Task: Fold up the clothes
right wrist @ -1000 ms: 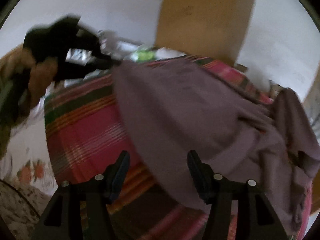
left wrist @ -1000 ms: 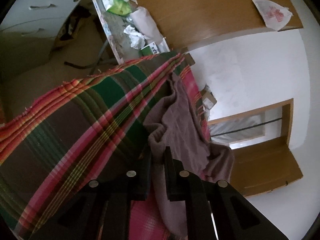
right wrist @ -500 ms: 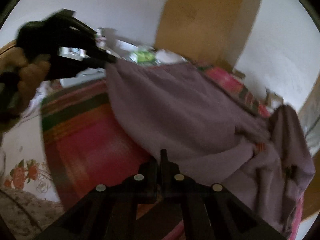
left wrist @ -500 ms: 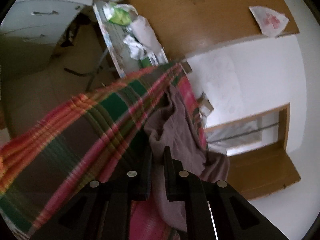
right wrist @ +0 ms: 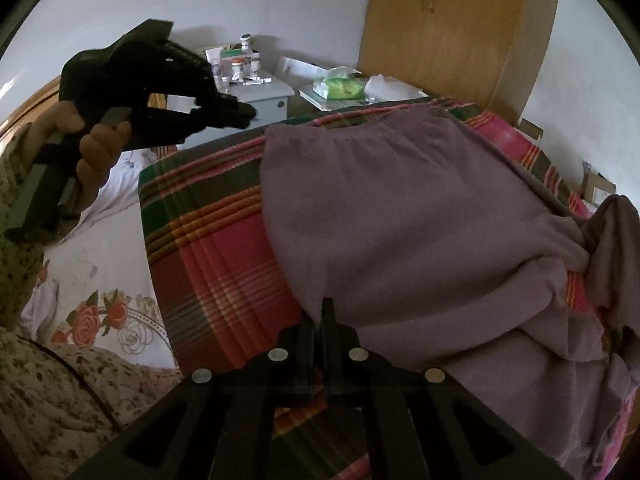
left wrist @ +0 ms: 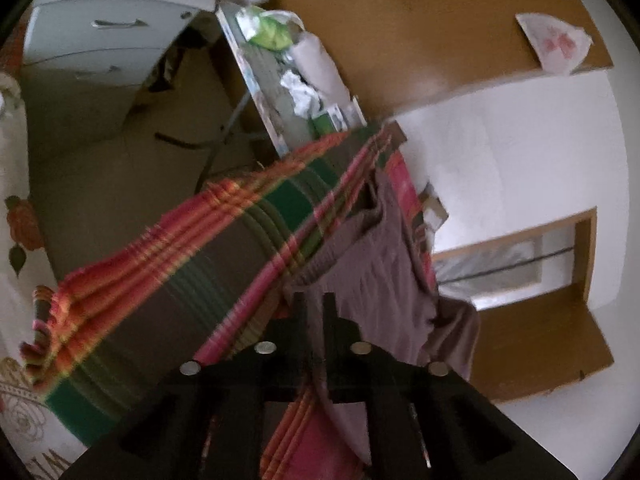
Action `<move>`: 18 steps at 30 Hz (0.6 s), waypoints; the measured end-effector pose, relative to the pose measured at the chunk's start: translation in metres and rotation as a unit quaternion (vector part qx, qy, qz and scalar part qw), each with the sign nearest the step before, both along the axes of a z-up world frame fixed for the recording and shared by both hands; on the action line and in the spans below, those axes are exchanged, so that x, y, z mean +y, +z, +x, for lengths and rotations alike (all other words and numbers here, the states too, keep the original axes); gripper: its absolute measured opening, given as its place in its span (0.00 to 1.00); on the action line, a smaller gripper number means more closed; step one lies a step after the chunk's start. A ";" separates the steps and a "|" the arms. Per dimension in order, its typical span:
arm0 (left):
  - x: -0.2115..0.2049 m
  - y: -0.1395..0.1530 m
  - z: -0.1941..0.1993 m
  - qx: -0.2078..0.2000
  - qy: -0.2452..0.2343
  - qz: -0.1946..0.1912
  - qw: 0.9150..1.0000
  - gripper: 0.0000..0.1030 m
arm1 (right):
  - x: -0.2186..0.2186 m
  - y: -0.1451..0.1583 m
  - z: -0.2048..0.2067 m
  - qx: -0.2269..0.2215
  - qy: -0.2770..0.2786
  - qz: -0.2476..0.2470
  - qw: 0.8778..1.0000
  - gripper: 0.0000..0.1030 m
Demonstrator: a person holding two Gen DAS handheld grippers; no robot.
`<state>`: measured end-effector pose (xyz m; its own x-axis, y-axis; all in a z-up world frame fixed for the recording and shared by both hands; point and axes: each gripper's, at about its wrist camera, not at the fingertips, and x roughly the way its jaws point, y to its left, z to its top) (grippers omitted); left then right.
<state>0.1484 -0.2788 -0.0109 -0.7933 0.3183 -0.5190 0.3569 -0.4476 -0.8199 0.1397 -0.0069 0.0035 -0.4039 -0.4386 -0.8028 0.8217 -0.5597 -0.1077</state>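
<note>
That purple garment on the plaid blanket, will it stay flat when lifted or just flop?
Probably flop: the purple garment sags in soft folds between the right gripper and left gripper. Its fuzzy surface likely grips rather than slips. It looks light, lifted by pinched edges alone.

The mauve garment (right wrist: 420, 216) looks like soft, matt fleecy cloth lying on a woven plaid blanket (right wrist: 216, 248) of red, green and brown, beyond which the tall wardrobe (right wrist: 452, 28) shows smooth, faintly glossy light-brown wood.
</note>
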 end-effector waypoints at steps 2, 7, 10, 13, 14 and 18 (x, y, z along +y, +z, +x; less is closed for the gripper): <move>0.006 0.002 -0.004 -0.001 -0.012 -0.009 1.000 0.24 | 0.001 0.000 -0.003 -0.002 -0.001 -0.001 1.000 0.02; 0.021 -0.003 -0.017 -0.029 -0.048 -0.027 0.998 0.35 | 0.007 0.004 -0.008 -0.008 -0.004 -0.018 1.000 0.02; 0.023 -0.010 -0.022 -0.041 -0.051 -0.003 0.998 0.40 | 0.009 0.007 -0.008 -0.007 0.001 -0.027 1.000 0.02; 0.020 -0.016 -0.025 -0.039 -0.038 0.028 0.998 0.40 | 0.011 0.007 -0.007 -0.008 0.007 -0.027 1.000 0.02; 0.018 -0.019 -0.026 -0.036 -0.030 0.043 0.998 0.39 | 0.011 0.007 -0.007 -0.009 0.008 -0.027 1.000 0.02; 0.015 -0.022 -0.026 -0.023 -0.018 0.049 0.998 0.11 | 0.013 0.012 -0.006 -0.005 0.014 -0.031 0.999 0.02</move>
<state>0.1226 -0.2634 -0.0333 -0.7565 0.3973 -0.5196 0.3797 -0.3800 -0.8434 0.1340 0.0060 0.0152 -0.3827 -0.4989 -0.7776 0.8382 -0.5415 -0.0651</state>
